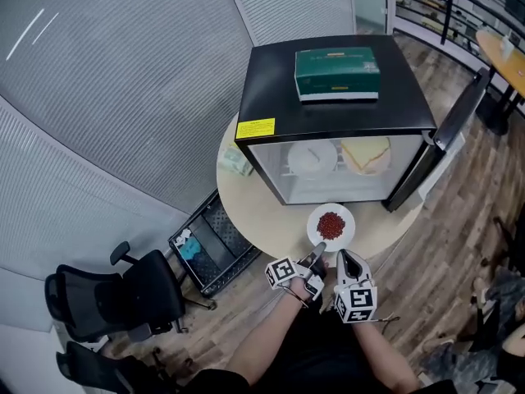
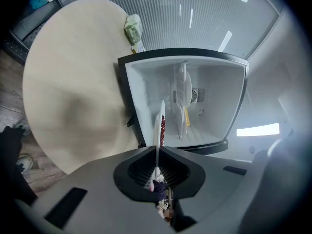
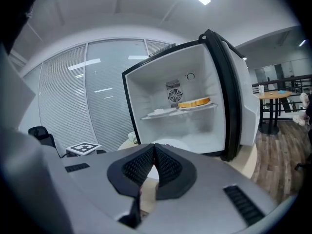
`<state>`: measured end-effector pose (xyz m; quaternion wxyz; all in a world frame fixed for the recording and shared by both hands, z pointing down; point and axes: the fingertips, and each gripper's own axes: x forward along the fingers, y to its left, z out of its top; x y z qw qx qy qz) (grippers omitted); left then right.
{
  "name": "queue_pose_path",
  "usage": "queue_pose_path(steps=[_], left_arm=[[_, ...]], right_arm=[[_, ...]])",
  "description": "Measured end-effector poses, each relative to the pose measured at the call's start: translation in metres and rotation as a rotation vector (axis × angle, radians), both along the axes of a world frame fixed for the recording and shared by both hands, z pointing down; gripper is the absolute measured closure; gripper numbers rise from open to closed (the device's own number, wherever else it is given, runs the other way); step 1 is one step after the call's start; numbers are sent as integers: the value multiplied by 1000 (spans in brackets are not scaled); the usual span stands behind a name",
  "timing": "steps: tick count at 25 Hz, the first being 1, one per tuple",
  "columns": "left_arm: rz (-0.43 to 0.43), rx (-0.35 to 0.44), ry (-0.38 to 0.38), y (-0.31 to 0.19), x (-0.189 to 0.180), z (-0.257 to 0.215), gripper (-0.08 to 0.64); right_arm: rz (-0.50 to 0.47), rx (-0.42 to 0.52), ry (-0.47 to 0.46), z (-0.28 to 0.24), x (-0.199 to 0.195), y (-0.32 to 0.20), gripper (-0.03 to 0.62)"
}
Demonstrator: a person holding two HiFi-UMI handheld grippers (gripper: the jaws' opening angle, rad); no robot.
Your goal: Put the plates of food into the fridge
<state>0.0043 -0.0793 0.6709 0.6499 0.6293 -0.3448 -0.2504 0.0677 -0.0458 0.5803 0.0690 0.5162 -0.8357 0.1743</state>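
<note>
Plate of red food (image 1: 330, 225) sits in the air just in front of the open mini fridge (image 1: 271, 72), above the near edge of the round tabletop (image 1: 267, 220). The left tool (image 1: 318, 253) is pinched thin on its near rim. The left gripper view shows the rim edge-on between the closed jaws (image 2: 157, 172). The right tool (image 1: 344, 257) hangs just beside the plate with its jaws together on nothing.

This looks like the carry-in step. The plate is lifted and aimed at the opening but not yet inside.

The wire shelf (image 3: 180, 112) already carries a pale plate (image 1: 312, 158) and a plate of yellow sandwich or cake (image 1: 366, 154). The bare fridge floor (image 3: 195, 130) beneath it seems the likelier spot. The next move calls for keeping the plate level on a one-sided rim grip, passing under the shelf edge and setting it down well in.

The door (image 1: 447, 138) stands wide at the right, out of the path. A green box (image 1: 337, 74) lies on the fridge top and a greenish packet (image 1: 235, 162) beside its left wall. A black crate (image 1: 215, 245) and office chairs (image 1: 115, 294) stand on the floor.
</note>
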Motion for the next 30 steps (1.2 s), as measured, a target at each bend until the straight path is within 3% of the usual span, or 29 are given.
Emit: queue_pose_path(steps=[4, 8, 13, 30], left_arm=[[-11, -10, -4, -23, 5, 6, 541], [-15, -2, 60, -52, 13, 11, 541], [0, -21, 87, -81, 15, 23, 541], [9, -95, 96, -132, 16, 58, 540]], right_arm=[[10, 7, -4, -1, 8, -18, 583], [21, 8, 9, 3, 14, -41, 583], [31, -12, 34, 17, 16, -72, 583], [88, -59, 30, 41, 22, -136, 583]])
